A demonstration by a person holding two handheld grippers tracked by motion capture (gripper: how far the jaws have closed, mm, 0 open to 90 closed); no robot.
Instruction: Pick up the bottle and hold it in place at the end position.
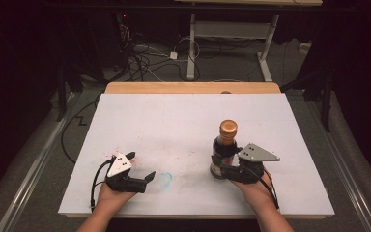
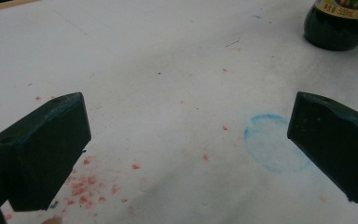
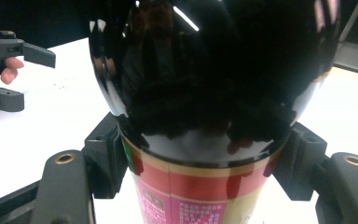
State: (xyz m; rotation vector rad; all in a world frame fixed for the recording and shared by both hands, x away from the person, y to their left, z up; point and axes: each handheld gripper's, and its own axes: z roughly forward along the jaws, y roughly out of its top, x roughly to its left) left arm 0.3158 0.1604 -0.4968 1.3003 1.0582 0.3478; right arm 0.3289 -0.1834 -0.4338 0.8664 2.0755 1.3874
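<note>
I hold one set of tongs in each hand, so I have two. My right tongs (image 1: 221, 164) are squeezed around one dark bottle (image 1: 224, 150). In the right gripper view, the bottle (image 3: 209, 93) is right up close between the two black jaws, and each jaw presses on a side of it, just above the red and gold label (image 3: 186, 196). The bottle stands up straight on the white table (image 1: 174, 121). It has one shiny copper cap (image 1: 228, 127) on top.

My left tongs (image 1: 140, 166) are wide open and hold nothing. They sit low over the table, well apart from the bottle, which is off to their right. In the left gripper view, I see white table between the two jaws, with lots of little red specks (image 2: 86, 184) near the left jaw. There is one blue ring mark (image 2: 272, 142) just beside the right jaw. Farther off, past that jaw, is the round bottom of the bottle (image 2: 338, 28).
</note>
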